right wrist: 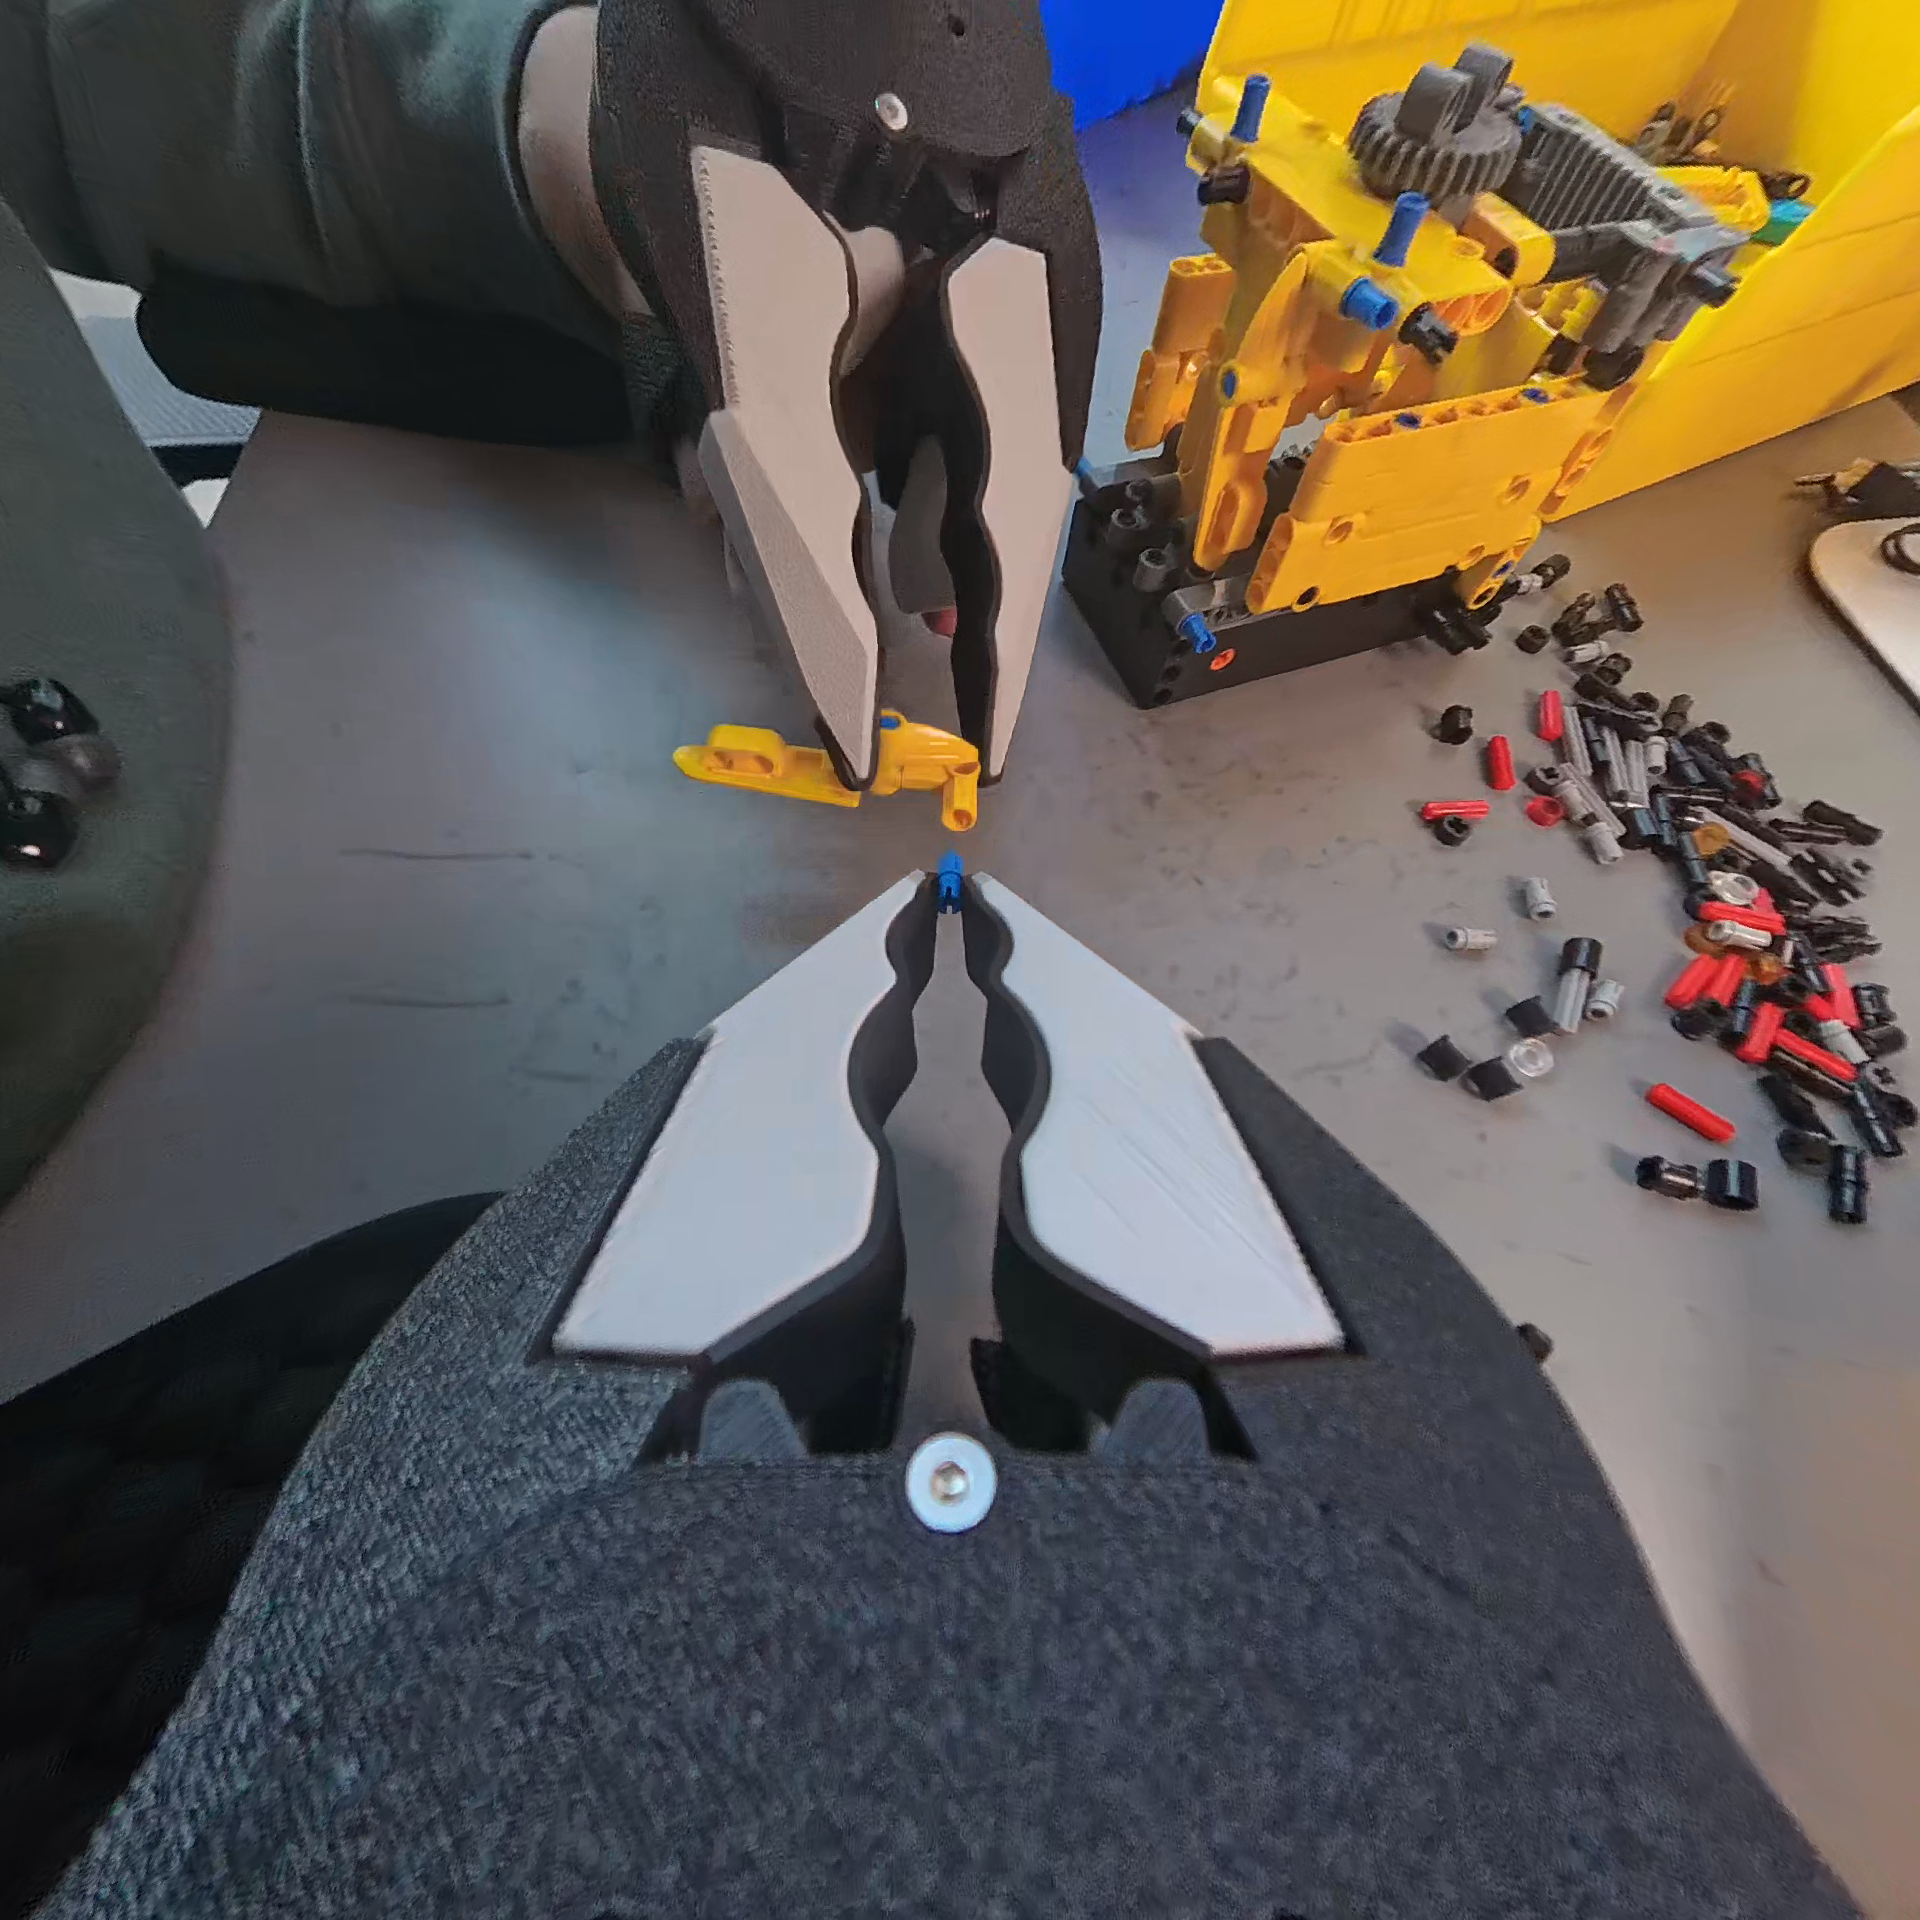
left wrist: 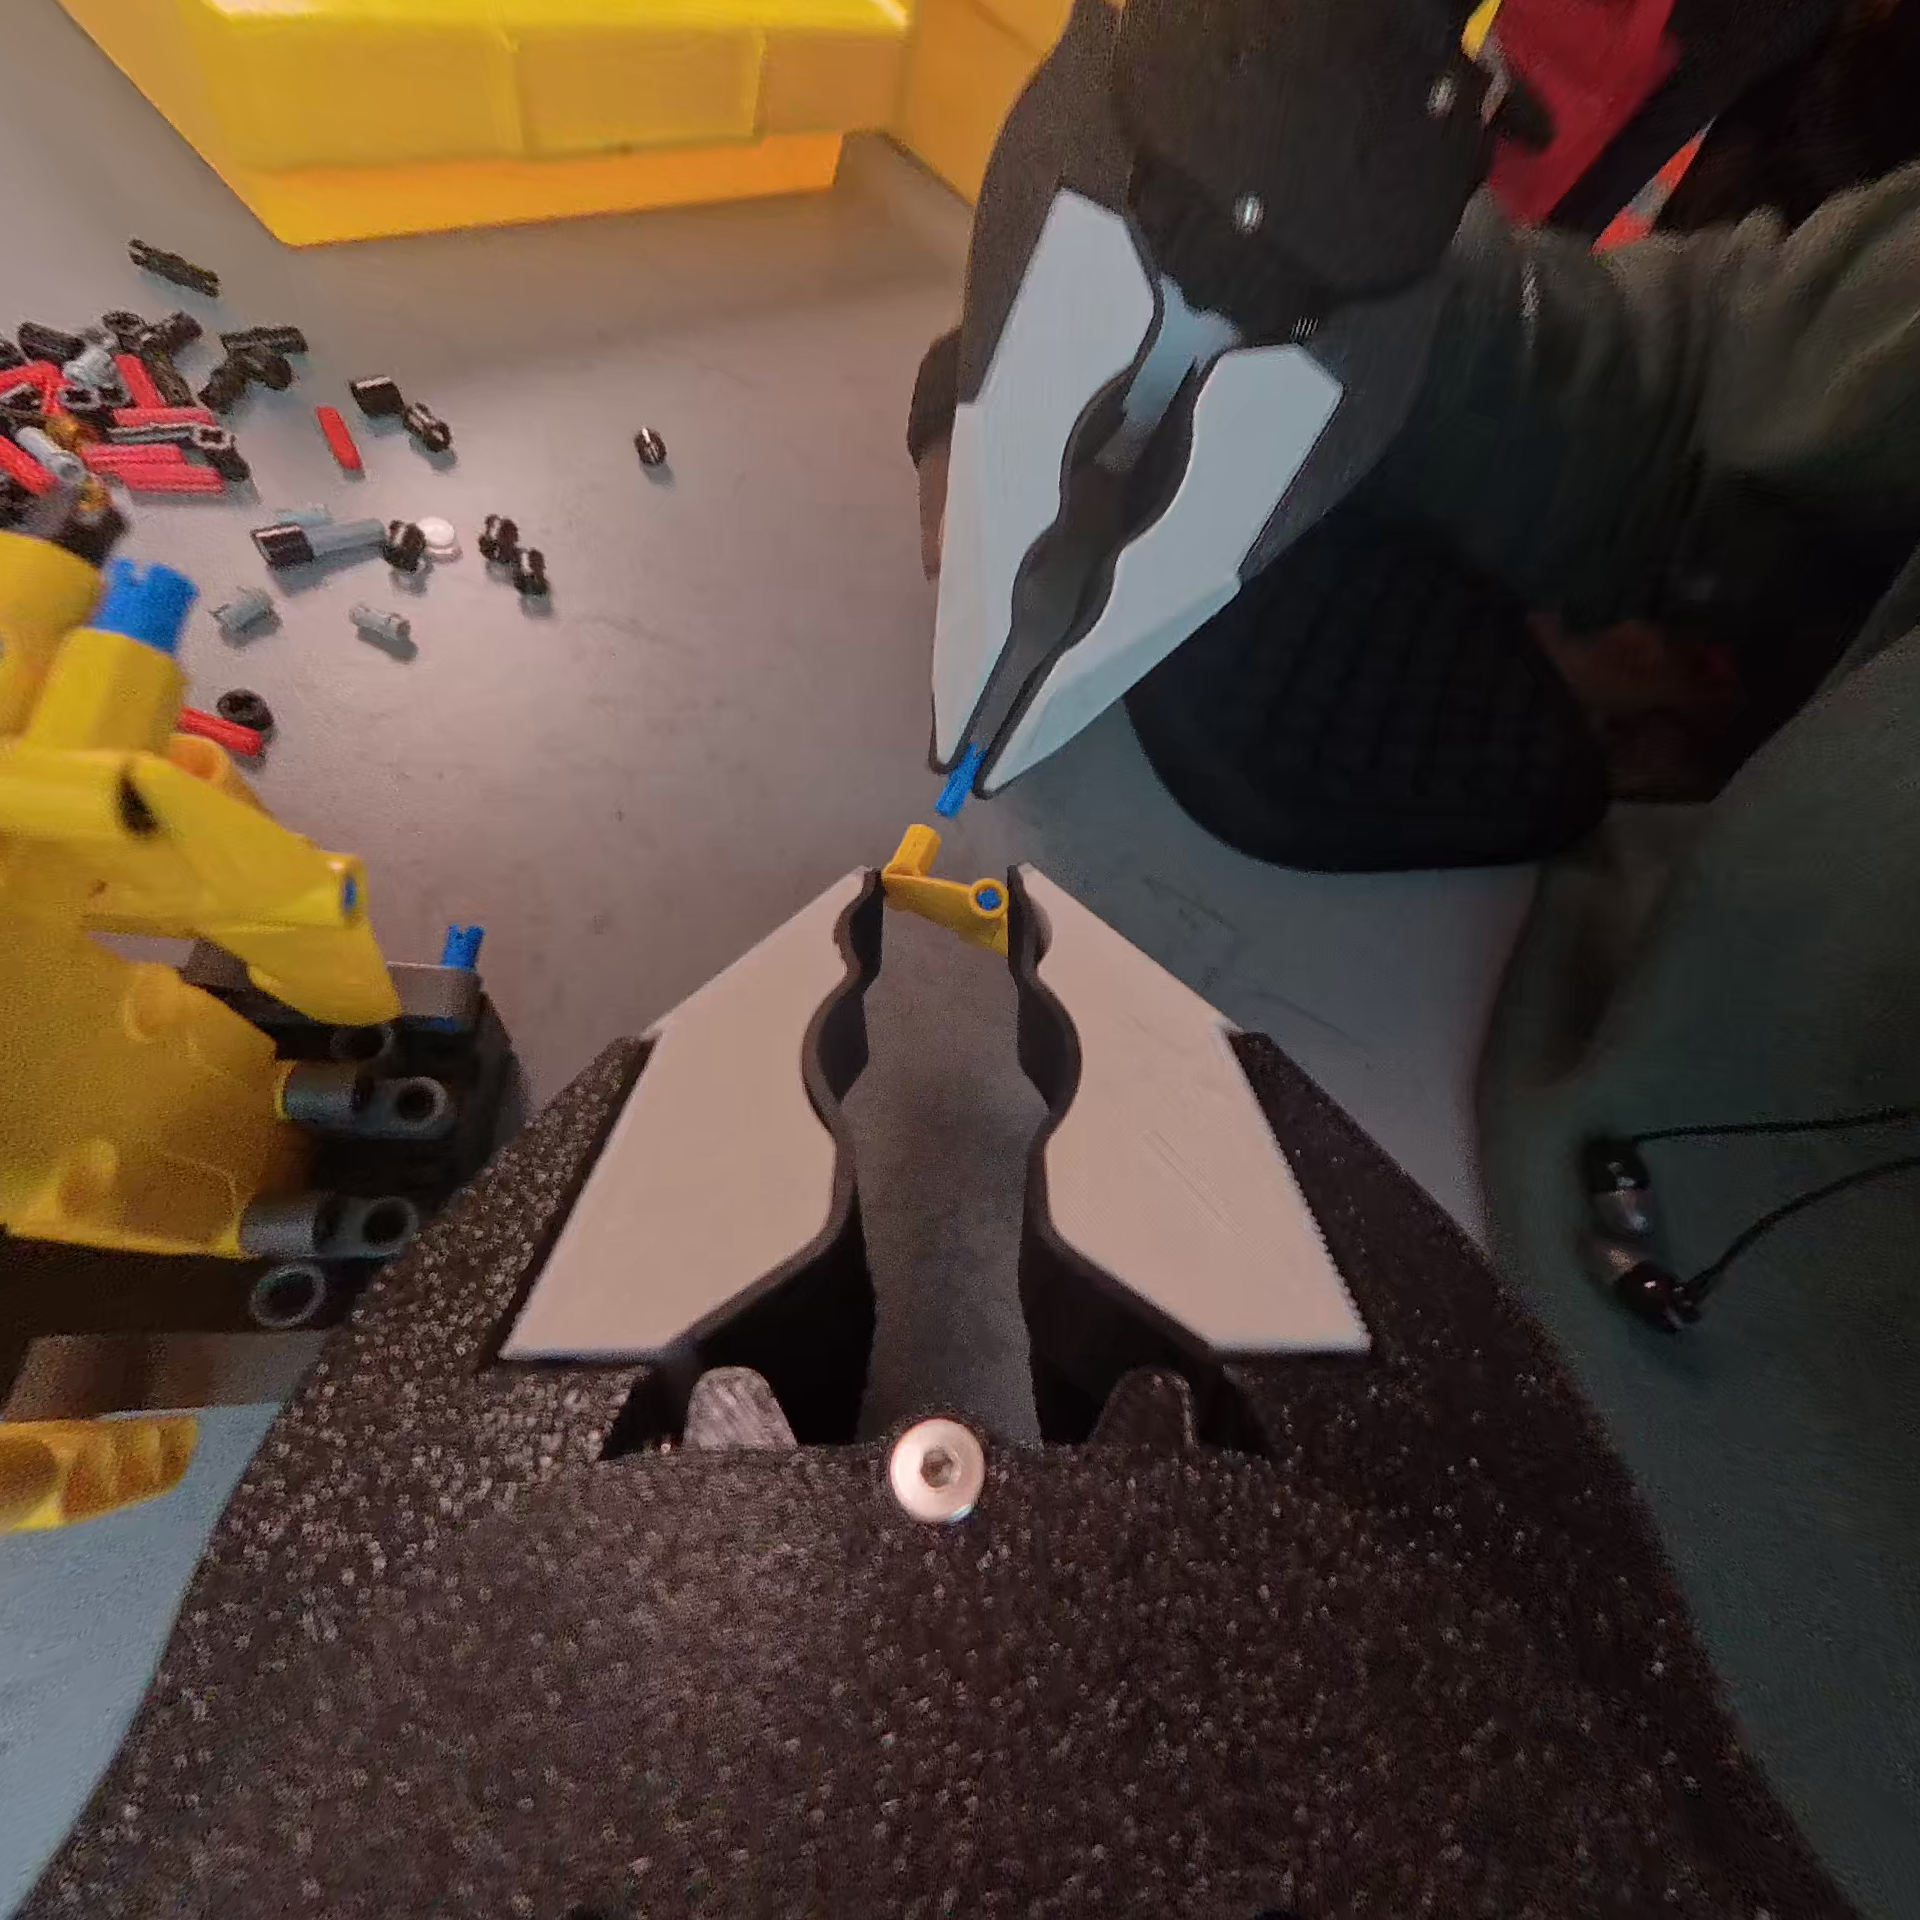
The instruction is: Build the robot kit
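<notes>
My left gripper (left wrist: 943, 888) is shut on a small yellow connector piece (left wrist: 940, 894) with a blue pin in one hole; it holds the piece low over the grey table. In the right wrist view the left gripper (right wrist: 920, 769) stands opposite, gripping the yellow piece (right wrist: 831, 769), whose long end sticks out to the left. My right gripper (right wrist: 948, 881) is shut on a small blue pin (right wrist: 948, 883), its tip pointing at the yellow piece's open socket (right wrist: 961, 805), a short gap away. In the left wrist view the right gripper (left wrist: 961, 774) holds the blue pin (left wrist: 954, 784) just above the yellow piece.
A yellow and black brick-built machine model (right wrist: 1403, 416) stands on the table beside the left gripper, also at the left of the left wrist view (left wrist: 177, 987). Loose black, red and grey pins (right wrist: 1714, 914) lie scattered. A yellow bin (left wrist: 520, 104) stands behind. Earphones (left wrist: 1642, 1247) lie at right. My two grippers' fingertips are within a few centimetres of each other.
</notes>
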Motion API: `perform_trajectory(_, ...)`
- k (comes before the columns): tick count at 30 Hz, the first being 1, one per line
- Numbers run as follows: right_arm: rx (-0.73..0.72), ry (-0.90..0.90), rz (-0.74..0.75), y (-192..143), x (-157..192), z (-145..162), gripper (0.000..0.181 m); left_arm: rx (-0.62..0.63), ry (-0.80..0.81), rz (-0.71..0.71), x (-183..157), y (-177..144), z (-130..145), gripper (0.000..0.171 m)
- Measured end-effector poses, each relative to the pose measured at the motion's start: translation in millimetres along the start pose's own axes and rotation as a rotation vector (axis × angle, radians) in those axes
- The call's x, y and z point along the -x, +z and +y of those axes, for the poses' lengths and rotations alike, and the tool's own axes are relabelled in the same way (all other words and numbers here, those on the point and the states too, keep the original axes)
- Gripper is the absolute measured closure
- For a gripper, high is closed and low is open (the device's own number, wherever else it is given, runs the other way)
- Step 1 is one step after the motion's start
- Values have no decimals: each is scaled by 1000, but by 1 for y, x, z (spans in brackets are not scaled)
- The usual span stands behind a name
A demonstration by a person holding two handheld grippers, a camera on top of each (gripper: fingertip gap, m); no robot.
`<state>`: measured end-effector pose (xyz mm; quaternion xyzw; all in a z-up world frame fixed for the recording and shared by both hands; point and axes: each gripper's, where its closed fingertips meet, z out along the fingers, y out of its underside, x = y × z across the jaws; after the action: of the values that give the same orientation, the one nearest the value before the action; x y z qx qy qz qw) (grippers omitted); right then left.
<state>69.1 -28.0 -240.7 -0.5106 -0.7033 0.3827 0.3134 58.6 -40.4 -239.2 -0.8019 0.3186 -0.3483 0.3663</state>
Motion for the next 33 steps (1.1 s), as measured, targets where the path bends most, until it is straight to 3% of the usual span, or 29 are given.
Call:
perform_trajectory(4, -89, 41, 37, -3, -6, -15, 178, -139, -81, 65, -4, -12, -21, 149)
perform_trajectory(13, -160, 99, 29, -9, -6, -28, 178, -169, -94, 80, -6, -12, -25, 149)
perform_trajectory(22, -162, 146, 1, -11, -5, -29, 178, -149, 111, -55, -8, -10, -26, 150)
perform_trajectory(33, -377, 194, 33, -29, -10, -63, 179, -410, 59, -50, -17, -32, -65, 150)
